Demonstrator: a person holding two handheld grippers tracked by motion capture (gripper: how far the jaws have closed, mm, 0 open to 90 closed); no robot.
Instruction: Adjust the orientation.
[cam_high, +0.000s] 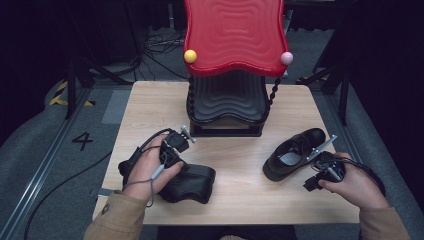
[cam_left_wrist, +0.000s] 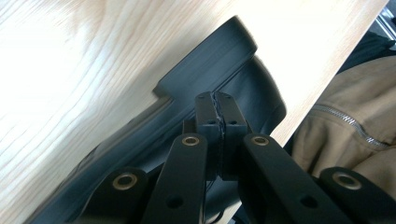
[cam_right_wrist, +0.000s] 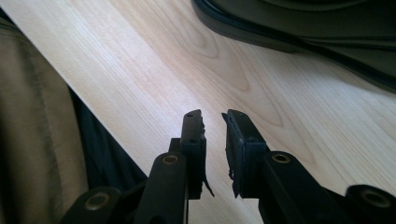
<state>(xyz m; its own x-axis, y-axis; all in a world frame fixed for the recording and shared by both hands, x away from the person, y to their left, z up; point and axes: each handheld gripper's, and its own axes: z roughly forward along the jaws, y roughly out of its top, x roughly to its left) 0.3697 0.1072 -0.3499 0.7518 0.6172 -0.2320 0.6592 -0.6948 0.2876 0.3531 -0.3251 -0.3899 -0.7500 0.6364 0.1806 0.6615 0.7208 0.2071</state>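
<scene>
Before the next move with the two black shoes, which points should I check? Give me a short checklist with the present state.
1. Left tongs are shut: ok, the tips meet.
2. Left tongs really pinch the near shoe: cannot tell; the tips meet just in front of it.
3. Right tongs are free: ok, a small gap, nothing between them, bare table below.
4. Far shoe stands upright on its sole: ok.
5. Lower black tray of the rack is free for a shoe: ok.
6. Near shoe lies wholly on the table: ok, though close to the front edge.
</scene>
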